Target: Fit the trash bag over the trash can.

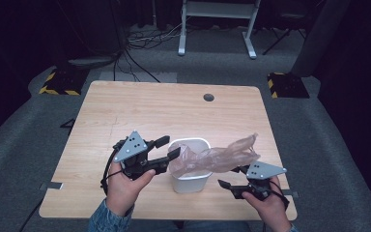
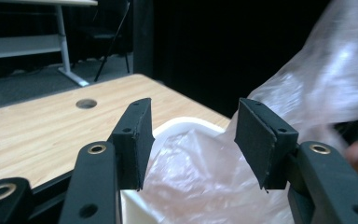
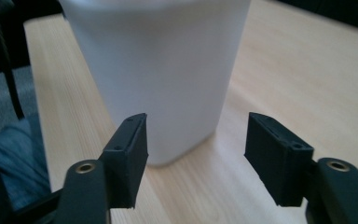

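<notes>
Translucent plastic bag [image 1: 212, 158] drapes from a white bin [image 1: 191, 181] on the wooden tabletop [image 1: 140, 111], trailing rightward. Left tongs [image 1: 166, 148] hover spread at the bin's rim, bag plastic between them; right tongs [image 1: 226, 186], spread and empty, face the bin's side.

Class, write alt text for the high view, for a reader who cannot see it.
A person at a wooden table holds two open grippers beside a small white bin. A clear plastic bag sits partly inside it and trails out to the right. The left gripper reaches the bag at the rim; the right gripper points at the bin's side.
</notes>
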A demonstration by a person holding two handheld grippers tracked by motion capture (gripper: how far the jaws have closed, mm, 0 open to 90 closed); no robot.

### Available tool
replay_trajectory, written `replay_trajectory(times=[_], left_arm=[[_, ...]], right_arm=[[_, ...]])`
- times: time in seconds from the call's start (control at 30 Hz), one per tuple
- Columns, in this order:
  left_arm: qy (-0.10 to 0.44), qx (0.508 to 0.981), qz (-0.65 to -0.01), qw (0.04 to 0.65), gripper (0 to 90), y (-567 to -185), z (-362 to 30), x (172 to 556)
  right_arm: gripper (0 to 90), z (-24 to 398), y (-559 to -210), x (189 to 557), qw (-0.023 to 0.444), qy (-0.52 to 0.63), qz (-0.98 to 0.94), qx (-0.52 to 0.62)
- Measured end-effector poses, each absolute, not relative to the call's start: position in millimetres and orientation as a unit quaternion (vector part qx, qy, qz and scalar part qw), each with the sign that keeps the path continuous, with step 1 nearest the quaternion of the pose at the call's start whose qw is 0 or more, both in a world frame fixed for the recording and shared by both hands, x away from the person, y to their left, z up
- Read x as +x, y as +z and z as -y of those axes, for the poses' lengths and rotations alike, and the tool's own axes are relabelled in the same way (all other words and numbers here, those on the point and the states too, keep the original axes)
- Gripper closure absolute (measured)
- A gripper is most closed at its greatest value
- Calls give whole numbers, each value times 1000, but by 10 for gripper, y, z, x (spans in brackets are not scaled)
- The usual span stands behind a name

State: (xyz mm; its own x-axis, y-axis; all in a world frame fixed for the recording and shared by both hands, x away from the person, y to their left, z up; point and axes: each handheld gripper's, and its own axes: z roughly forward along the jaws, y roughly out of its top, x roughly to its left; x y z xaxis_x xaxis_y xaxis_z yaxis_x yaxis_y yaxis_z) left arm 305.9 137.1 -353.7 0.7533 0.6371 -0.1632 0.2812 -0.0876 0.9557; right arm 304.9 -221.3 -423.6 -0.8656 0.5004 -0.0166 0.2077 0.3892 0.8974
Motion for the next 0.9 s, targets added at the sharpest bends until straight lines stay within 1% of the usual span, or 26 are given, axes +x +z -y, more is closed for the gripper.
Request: replay_trajectory(times=[0.03,0.13,0.2,0.23,0.27,0.33,0.37,0.47,0.53,0.6,0.7,0.8,0.87,0.9], left_arm=[[150,725,-322,590,473,-3558,-1387,3084],[161,731,-331,575,488,-3601,-1395,3162],[170,739,-331,561,489,-3623,-1369,3222],[167,744,-330,556,528,-3631,-1348,3242],[166,752,-325,549,544,-3636,-1330,3257],[155,765,-319,538,559,-3644,-1281,3245],[148,769,-314,536,588,-3648,-1259,3225],[129,780,-304,531,602,-3639,-1212,3149],[123,780,-298,536,610,-3619,-1186,3117],[117,779,-294,541,617,-3596,-1160,3099],[106,779,-291,546,618,-3592,-1128,3092],[109,781,-299,538,605,-3641,-1162,3117],[117,773,-315,538,580,-3685,-1234,3143],[129,766,-324,540,541,-3707,-1283,3163]], right_arm=[[415,2231,-4102,3014,148,524,-813,209],[414,2240,-4014,2993,140,539,-804,206],[410,2239,-3962,2991,126,552,-796,211],[407,2238,-3918,2990,121,566,-787,213],[406,2238,-3897,2992,119,573,-782,216],[405,2235,-3876,2997,119,580,-775,219],[402,2238,-3826,3004,121,593,-764,224],[388,2245,-3773,3013,120,610,-748,233],[377,2246,-3711,3031,125,622,-735,238],[372,2232,-3642,3057,141,627,-729,235],[368,2192,-3528,3084,156,640,-717,228],[360,2146,-3450,3103,179,649,-706,220],[353,2108,-3451,3137,178,648,-707,220],[353,2089,-3468,3155,179,645,-709,222]])
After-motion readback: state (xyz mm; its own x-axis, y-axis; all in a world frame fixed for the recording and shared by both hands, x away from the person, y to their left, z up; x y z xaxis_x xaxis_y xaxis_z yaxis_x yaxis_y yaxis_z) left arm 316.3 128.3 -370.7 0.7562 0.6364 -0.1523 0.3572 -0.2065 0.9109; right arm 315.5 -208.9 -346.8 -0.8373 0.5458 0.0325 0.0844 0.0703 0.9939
